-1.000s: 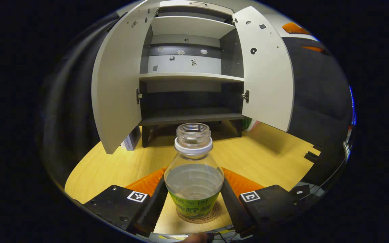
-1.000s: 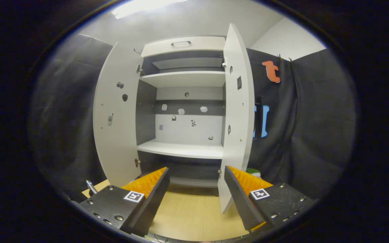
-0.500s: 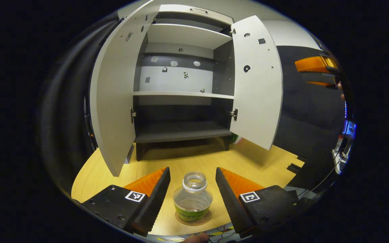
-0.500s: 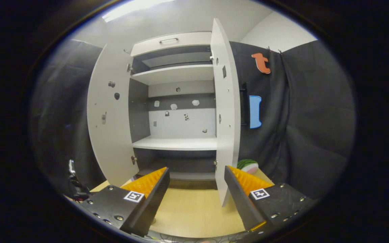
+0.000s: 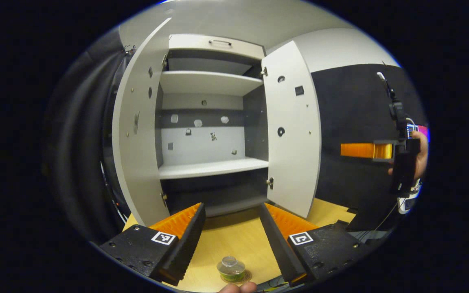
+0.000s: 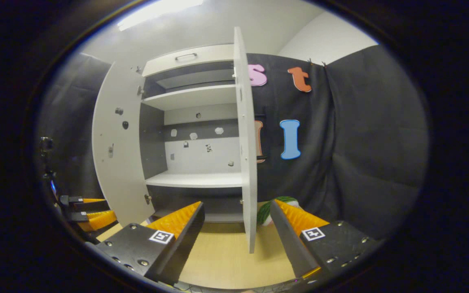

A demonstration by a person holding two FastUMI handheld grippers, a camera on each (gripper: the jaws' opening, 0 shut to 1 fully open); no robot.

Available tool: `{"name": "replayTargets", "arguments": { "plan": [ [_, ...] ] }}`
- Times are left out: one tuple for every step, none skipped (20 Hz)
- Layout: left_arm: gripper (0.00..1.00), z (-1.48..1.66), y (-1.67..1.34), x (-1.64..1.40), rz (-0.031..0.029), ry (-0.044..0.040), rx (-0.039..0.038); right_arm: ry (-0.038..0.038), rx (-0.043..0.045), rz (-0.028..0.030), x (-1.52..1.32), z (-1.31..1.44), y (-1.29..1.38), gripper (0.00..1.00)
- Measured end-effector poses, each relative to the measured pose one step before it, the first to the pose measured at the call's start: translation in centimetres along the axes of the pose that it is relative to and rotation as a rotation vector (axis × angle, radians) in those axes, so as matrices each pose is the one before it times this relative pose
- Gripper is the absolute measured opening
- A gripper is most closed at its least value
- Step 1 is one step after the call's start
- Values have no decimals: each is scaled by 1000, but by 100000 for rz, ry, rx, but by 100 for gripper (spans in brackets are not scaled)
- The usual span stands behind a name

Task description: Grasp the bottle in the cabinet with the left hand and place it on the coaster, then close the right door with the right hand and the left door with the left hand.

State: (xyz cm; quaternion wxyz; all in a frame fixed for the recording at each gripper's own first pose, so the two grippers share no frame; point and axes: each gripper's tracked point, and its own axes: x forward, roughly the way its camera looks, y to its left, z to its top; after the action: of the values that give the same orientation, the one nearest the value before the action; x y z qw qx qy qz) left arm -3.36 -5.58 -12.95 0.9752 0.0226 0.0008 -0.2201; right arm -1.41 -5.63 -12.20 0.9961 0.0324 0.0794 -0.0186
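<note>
Wooden table (image 5: 234, 240) bears upright, mouth-up bottle (image 5: 231, 269) below wide-open, empty left hand-held gripper (image 5: 232, 228).

Lighting and image quality, both gripper views.
Ceiling light (image 6: 159, 9) glares at 11 o'clock; cabinet (image 6: 196, 122) interior bright, lower compartment shadowed; fisheye bends edges, rim dim and soft.
</note>
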Motion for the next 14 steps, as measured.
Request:
{"name": "replayTargets", "arguments": {
  "plan": [
    [86,1364,-303,-139,115,-835,-862,-1489,-380,-1497,86,755,-1160,98],
    [86,1670,-360,58,-284,-1808,-954,-1428,-819,-1387,245,658,-1189,99],
    [86,1507,-85,102,510,-1355,-544,-1441,-775,-1595,208,754,-1284,98],
    [86,1413,-107,176,13,-1566,-1506,-1460,-652,-1520,291,680,-1367,98],
    [86,1257,-514,219,-1028,-1269,-2203,-1410,-900,-1457,386,707,-1260,98],
    [86,954,-114,232,-85,-403,-2032,-1315,-904,-1638,501,627,-1385,98],
    [84,864,597,259,1650,-470,-1352,-531,-746,-1619,637,488,-1370,98],
    [89,589,1041,318,4194,21,79,-250,-875,-1918,584,317,-1325,98],
    [95,41,1256,287,4389,283,1048,-82,-1409,-1634,621,411,-1183,98],
    [100,-71,1145,255,4410,866,2120,-190,-1574,-1144,617,283,-1053,99],
    [97,-236,978,309,3747,764,1734,-351,-1546,-941,710,378,-868,100],
    [99,-355,689,133,1874,953,1149,71,-1280,-514,749,258,-647,98],
    [98,-180,449,153,897,-128,-241,222,-1038,-48,1000,128,-601,98],
    [98,-134,522,71,937,-224,-716,404,-725,-37,962,41,-366,98]
  ]
}}
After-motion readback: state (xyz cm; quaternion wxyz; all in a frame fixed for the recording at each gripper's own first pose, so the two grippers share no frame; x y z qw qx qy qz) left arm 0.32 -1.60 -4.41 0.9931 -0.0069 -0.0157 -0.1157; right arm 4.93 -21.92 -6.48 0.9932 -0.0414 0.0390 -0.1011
